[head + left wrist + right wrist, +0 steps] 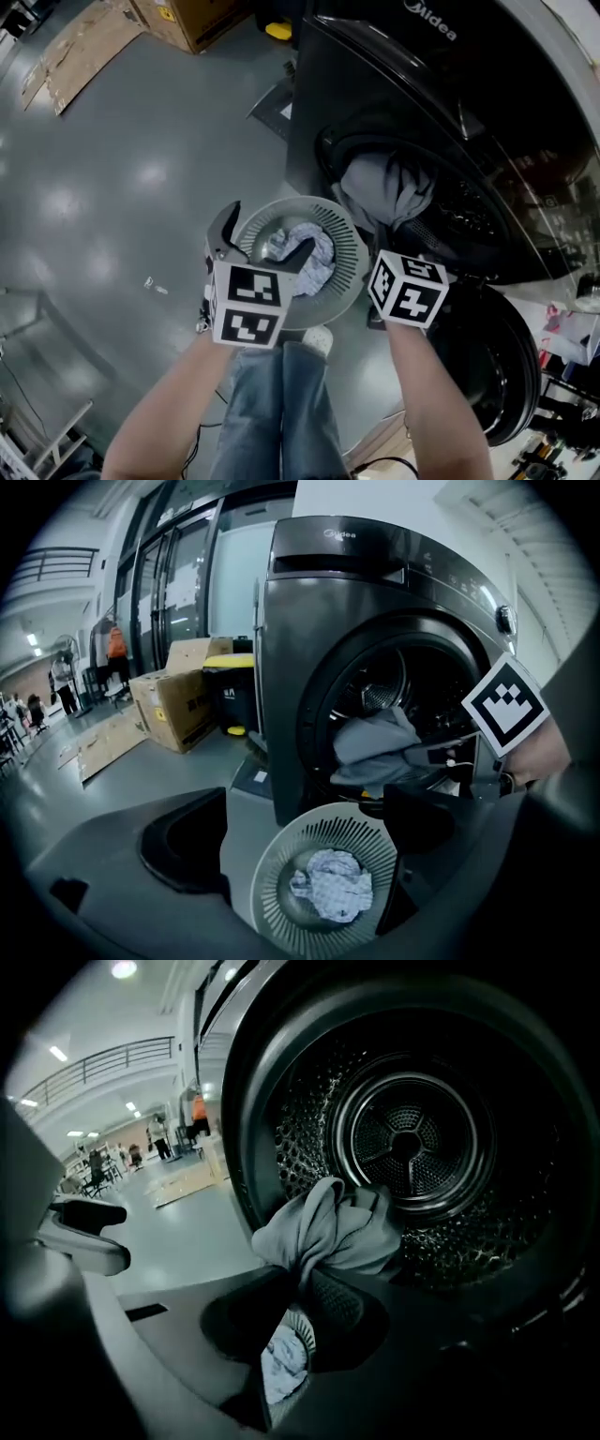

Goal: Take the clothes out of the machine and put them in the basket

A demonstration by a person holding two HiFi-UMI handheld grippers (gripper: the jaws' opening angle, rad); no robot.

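Glossy grey floor (112, 169), open washer (422, 84), left claw (262, 240) spread over basket (349, 258), right claw (300, 1283) pinching grey garment (328, 1227)

The brand name Midea (431, 21) stands in pale letters along the top edge of the machine (375, 84) front, and shows there again, small, in the left gripper view. The yellow label (166, 13) on the box (197, 23) is too small to read.
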